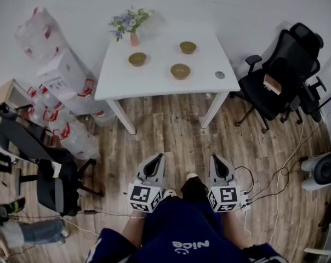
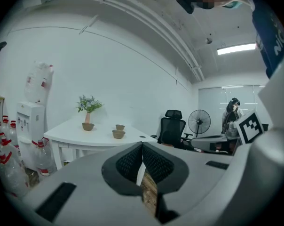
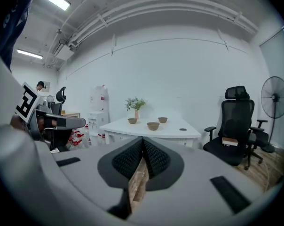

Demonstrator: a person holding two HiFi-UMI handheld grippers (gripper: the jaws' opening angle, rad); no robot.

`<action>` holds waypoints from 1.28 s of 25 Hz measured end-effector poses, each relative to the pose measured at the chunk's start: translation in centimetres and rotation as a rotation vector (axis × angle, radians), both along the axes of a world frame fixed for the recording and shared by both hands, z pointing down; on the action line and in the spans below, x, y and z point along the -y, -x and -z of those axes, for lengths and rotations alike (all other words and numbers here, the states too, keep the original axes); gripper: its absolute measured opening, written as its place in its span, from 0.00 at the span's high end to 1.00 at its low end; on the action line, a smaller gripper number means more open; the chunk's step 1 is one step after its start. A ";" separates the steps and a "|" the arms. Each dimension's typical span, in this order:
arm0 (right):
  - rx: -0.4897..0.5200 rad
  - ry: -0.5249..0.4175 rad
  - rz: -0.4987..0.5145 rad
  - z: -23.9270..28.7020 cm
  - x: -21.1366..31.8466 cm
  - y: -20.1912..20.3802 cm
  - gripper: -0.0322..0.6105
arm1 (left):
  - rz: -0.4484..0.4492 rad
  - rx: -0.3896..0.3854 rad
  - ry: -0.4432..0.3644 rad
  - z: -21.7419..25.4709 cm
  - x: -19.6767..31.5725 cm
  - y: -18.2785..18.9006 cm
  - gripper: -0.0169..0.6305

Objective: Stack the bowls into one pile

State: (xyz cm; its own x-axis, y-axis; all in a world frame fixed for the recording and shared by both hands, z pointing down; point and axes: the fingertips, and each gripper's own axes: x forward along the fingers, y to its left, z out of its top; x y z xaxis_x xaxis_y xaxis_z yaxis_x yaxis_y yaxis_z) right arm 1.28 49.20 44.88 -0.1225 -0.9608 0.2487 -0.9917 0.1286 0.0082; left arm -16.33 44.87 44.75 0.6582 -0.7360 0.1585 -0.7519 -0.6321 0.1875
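Head view, three empty bowls (image 1: 137, 58) (image 1: 188, 47) (image 1: 180, 70) on table (image 1: 154, 84), flowers (image 1: 131, 19) in vase (image 1: 133, 39), left gripper (image 1: 158, 156), right gripper (image 1: 216, 158), jaws closed

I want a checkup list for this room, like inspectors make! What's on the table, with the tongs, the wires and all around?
Surface: white table on a wood floor.
Job's things: three brown bowls, apart, none stacked.
Clutter: flower vase and small grey disc on the table.
Tongs: left tongs and right tongs both shut, empty, well short of the table.
Cables: wires lying on the floor at the right.
Surroundings: black office chair, water bottles, water dispenser.
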 end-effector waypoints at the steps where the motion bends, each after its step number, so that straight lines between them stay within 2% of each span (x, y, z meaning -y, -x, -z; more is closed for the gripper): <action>1: 0.001 0.002 0.003 -0.2 0.0 0.0 0.91 | -0.005 0.000 -0.001 -0.1 0.0 -0.1 0.95; 8: 0.024 -0.004 0.023 -0.9 3.1 -0.5 0.92 | 0.007 0.035 -0.027 -1.0 1.7 -0.6 0.95; 12: 0.031 0.000 0.055 -1.3 6.4 -1.1 0.91 | 0.051 0.035 -0.011 -1.1 4.3 -1.0 0.95; 18: 0.030 0.029 0.119 -2.0 12.5 -3.2 0.92 | 0.048 0.044 0.002 -0.9 8.7 -4.2 0.95; 25: 0.037 0.018 0.200 -1.6 20.6 -5.9 0.91 | 0.115 0.071 -0.016 -0.5 15.6 -7.4 0.95; 32: 0.039 0.022 0.255 -1.7 26.1 -9.2 0.91 | 0.162 0.073 0.016 -1.1 20.5 -10.5 0.95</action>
